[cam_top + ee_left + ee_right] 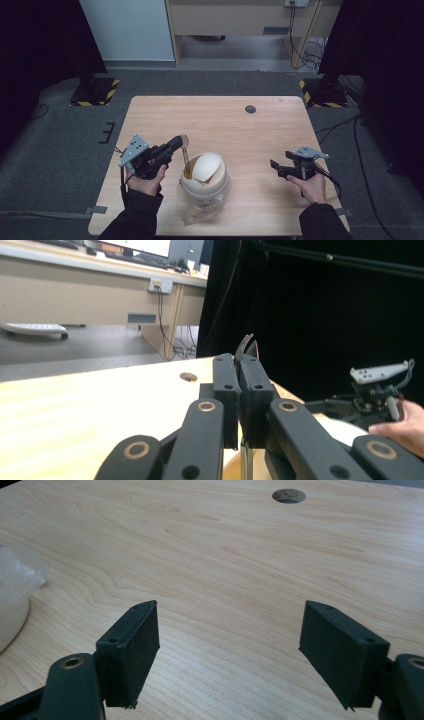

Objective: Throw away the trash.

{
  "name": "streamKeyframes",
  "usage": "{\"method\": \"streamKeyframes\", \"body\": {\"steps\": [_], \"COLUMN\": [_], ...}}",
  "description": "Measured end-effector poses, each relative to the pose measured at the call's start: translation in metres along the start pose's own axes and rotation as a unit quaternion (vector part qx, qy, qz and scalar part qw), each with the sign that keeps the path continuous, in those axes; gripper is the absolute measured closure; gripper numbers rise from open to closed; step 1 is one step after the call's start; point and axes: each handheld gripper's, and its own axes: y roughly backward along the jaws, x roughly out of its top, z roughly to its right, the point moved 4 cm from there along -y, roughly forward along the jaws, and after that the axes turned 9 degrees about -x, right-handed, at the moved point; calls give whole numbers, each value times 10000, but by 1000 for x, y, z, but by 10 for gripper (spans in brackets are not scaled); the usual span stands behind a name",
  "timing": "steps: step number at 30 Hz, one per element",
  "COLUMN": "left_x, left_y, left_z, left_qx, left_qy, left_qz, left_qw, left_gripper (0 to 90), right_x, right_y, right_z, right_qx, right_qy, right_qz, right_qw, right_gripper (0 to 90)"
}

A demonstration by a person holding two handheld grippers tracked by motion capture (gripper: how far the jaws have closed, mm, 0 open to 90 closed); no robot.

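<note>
Step in hand: the left tongs (176,143) are clenched on the top of a spoon (185,155), whose lower end stands inside the white bin (204,182); this looks like the spoon being dropped in or drawn out through the lid, and I cannot tell which.
Spoon: near upright, leaning slightly, its bowl end up; in the left gripper view the curved metal tip (246,346) shows just above the closed jaws.
White bin: a round, lidded bin with a clear liner bag hanging at its front, standing near the front edge of the table (240,120), about midway along it; the swing lid (206,165) is tilted open.
Right tongs (276,167): released, jaws wide apart, holding nothing, hovering low towards the table's right edge, well apart from the bin.
Table: bare light wood, with a cable hole (289,495) near the far edge.
Next move calls for: keeping the spoon in line with the lid gap, so it neither catches the lid nor tips the light bin; the free right tongs could steady the rim.
</note>
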Motion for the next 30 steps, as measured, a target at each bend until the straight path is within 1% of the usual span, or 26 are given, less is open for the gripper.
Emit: {"method": "streamKeyframes", "body": {"steps": [3, 6, 8, 10, 11, 13, 16, 17, 18, 19, 20, 21, 22, 25, 26, 28, 30], "left_x": [-6, -17, -20, -28, -28, -33, -34, -34, -33, -33, -32, -32, -33, -35, -36, -42, -52], "left_y": [-3, -10, -11, -14, -14, -15, -13, -12, -6, -6, -1, 2, 10, 24, 28, 35, 43], "left_z": [0, 0, 0, 0, 0, -2, -3, -4, -6, -6, -8, -9, -12, -20, -24, -32, -42], "left_qx": [-16, -44, -49, -89, -89, -154, -182, -185, -207, -207, -247, -274, -261, -119, -45, 109, 262], "left_qy": [1, 89, 114, 197, 197, 310, 342, 362, 407, 407, 431, 440, 431, 446, 412, 369, 334], "left_qz": [-79, -232, -269, -396, -396, -488, -524, -508, -473, -473, -432, -399, -362, -325, -343, -438, -591], "left_qw": [10000, 9997, 9996, 9990, 9990, 9982, 9979, 9979, 9978, 9978, 9978, 9979, 9981, 9984, 9986, 9983, 9974], "left_gripper": [876, 876, 875, 867, 847, 818, 773, 773, 740, 723, 700, 700, 662, 604, 583, 519, 449], "right_x": [0, -1, -2, -3, -3, -3, -3, -3, -3, -3, -3, -3, -4, -4, -5, -5, -6], "right_y": [0, -3, -5, -7, -8, -8, -7, -7, -6, -6, -7, -7, -7, -7, -6, -6, -6], "right_z": [0, -1, -1, -3, -3, -3, -2, -2, -1, -1, -1, -1, 0, 2, 3, 5, 6], "right_qx": [3, -32, -32, -8, -6, -7, -13, -13, -27, -27, -45, -45, -45, -66, -77, -91, -110], "right_qy": [-22, -16, 20, 76, 81, 86, 72, 72, 78, 78, 96, 96, 85, 38, 30, 15, -9], "right_qz": [-1, -51, -82, -141, -149, -144, -137, -137, -140, -140, -146, -146, -154, -168, -161, -162, -182], "right_qw": [10000, 10000, 10000, 9999, 9999, 9999, 9999, 9999, 9999, 9999, 9998, 9998, 9998, 9998, 9998, 9998, 9998], "right_gripper": [238, 233, 232, 229, 228, 227, 226, 226, 224, 224, 223, 223, 223, 222, 221, 218, 214]}}
